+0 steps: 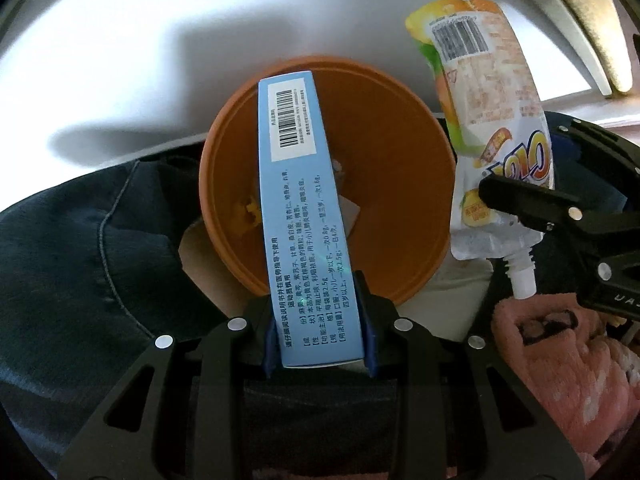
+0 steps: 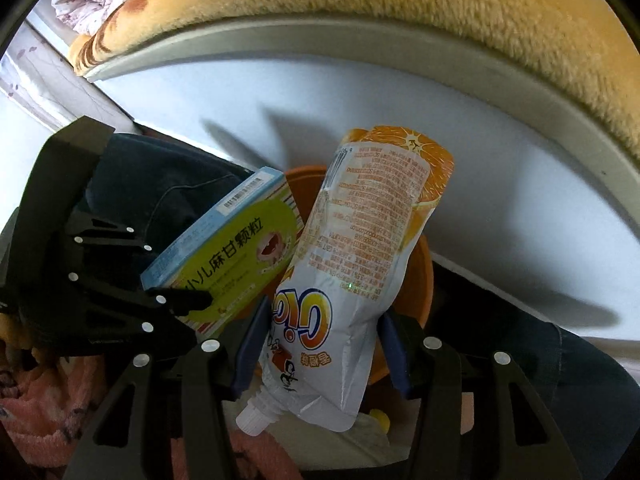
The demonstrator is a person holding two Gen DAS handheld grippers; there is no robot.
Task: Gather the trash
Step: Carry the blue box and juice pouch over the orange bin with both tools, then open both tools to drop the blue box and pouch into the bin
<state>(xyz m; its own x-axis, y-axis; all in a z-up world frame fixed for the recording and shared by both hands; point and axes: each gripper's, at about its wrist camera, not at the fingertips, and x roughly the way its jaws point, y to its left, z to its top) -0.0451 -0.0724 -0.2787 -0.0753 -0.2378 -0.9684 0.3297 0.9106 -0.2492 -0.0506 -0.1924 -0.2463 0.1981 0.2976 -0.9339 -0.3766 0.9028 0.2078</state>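
Note:
My left gripper [image 1: 320, 320] is shut on a light blue medicine box [image 1: 298, 208] and holds it upright over an orange round bin [image 1: 400, 184]. The box's green face shows in the right wrist view [image 2: 236, 252]. My right gripper [image 2: 322, 344] is shut on a white and orange drink pouch [image 2: 360, 248], spout down, over the same orange bin [image 2: 420, 280]. In the left wrist view the pouch [image 1: 492, 120] hangs to the right of the box, held by the right gripper [image 1: 532, 204]. The left gripper also shows in the right wrist view [image 2: 188, 300].
Small scraps lie inside the bin [image 1: 248, 210]. A dark denim garment [image 1: 80, 240] lies left of the bin. A pink fuzzy fabric [image 1: 560, 360] lies at lower right. A white bed side panel [image 2: 480, 160] with a tan blanket [image 2: 400, 8] on top stands behind.

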